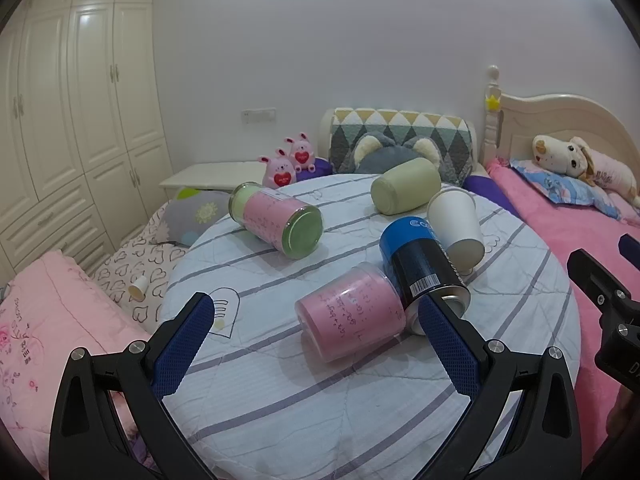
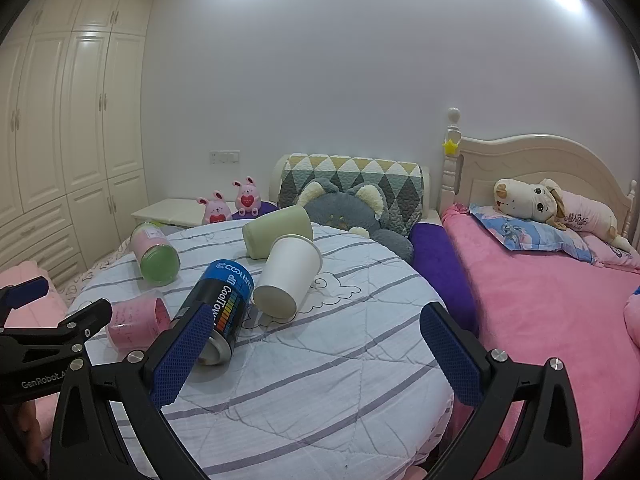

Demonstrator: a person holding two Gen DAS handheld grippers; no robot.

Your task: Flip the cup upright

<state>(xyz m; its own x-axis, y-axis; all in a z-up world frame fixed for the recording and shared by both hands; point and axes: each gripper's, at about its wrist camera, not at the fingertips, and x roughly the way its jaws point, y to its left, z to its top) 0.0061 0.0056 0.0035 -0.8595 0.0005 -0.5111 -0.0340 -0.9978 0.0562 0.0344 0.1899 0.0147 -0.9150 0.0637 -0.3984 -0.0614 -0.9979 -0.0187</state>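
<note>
Several containers lie on their sides on a round table with a striped cloth point(image 1: 280, 408). A pink cup point(image 1: 352, 316) lies nearest, just ahead of my open left gripper point(image 1: 316, 312). A blue-black spray can point(image 1: 420, 264) touches it. A white paper cup point(image 1: 456, 224), a pale green cup point(image 1: 404, 186) and a pink jar with a green base point(image 1: 276, 216) lie farther back. In the right wrist view my open right gripper point(image 2: 316, 320) hovers over the table near the can point(image 2: 220, 304) and the white cup point(image 2: 288, 276). The pink cup point(image 2: 136, 320) is at its left.
A pink bed point(image 2: 540, 300) with a plush dog point(image 2: 548, 204) stands to the right. A cat cushion point(image 2: 344, 208) and two pink bunny toys point(image 1: 290, 162) sit behind the table. A wardrobe point(image 1: 60, 120) fills the left. Pink bedding point(image 1: 44, 328) lies lower left.
</note>
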